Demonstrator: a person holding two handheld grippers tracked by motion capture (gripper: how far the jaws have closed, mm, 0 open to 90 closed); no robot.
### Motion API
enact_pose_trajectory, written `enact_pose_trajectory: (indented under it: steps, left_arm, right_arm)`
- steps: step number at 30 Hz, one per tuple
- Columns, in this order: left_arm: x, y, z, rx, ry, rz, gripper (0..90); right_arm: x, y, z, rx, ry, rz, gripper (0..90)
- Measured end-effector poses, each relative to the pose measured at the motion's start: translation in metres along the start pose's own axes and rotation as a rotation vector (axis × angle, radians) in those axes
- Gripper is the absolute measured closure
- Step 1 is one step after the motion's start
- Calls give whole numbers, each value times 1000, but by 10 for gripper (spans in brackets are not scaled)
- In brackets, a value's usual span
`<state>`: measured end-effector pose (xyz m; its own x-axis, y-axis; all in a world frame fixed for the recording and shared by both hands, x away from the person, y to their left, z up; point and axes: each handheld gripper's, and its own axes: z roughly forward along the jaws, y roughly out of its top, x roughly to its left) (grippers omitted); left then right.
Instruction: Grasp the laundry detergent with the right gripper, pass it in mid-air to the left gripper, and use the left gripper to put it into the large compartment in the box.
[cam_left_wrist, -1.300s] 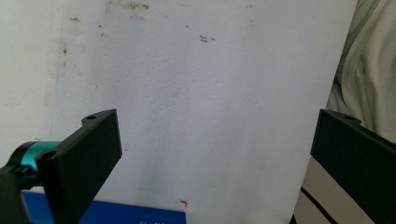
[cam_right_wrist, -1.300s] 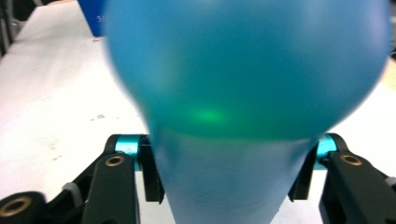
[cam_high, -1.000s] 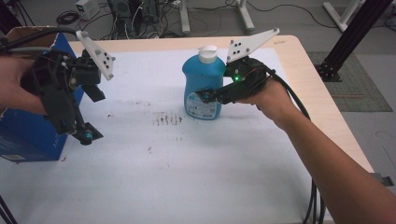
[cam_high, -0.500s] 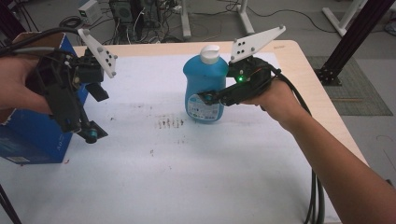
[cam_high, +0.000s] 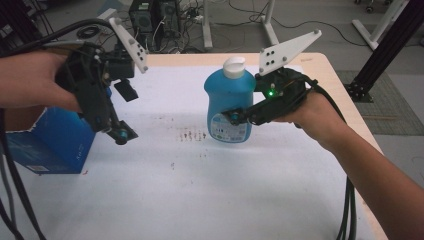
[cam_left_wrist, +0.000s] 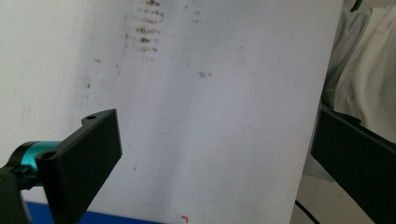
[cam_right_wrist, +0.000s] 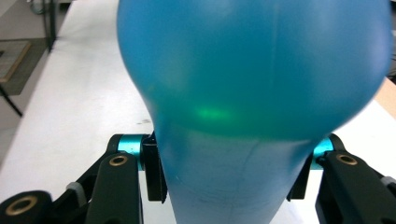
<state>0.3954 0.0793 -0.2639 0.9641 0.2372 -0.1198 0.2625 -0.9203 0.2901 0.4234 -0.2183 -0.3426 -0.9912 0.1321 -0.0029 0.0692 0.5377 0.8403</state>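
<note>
The blue bottle (cam_high: 229, 102) stands upright at the middle of the white sheet (cam_high: 200, 190), right of centre, with the right gripper (cam_high: 239, 116) clenched on its lower body, one jaw on each side, as the right gripper view confirms. It looks like smooth, slightly yielding plastic, probably heavy with liquid and apt to slip, so this low hold across the narrow sides seems sound. The left gripper (cam_high: 122, 112) hangs released above the sheet beside the box (cam_high: 55, 145) at left; near and middle ground lies open.
</note>
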Motion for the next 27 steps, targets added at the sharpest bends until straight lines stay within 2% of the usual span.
enact_pose_trajectory:
  steps: [6,11,17,27]
  left_arm:
    - [-8,16,-8,-21,1,49,18]
    - [-15,27,-15,-24,5,75,18]
    - [-20,34,-21,-24,0,93,18]
    - [-25,47,-21,-4,-8,112,18]
  right_arm:
    - [22,15,10,21,70,-28,459]
    - [32,24,21,12,99,-44,460]
    - [36,33,32,22,125,-59,460]
    - [43,48,50,36,153,-80,460]
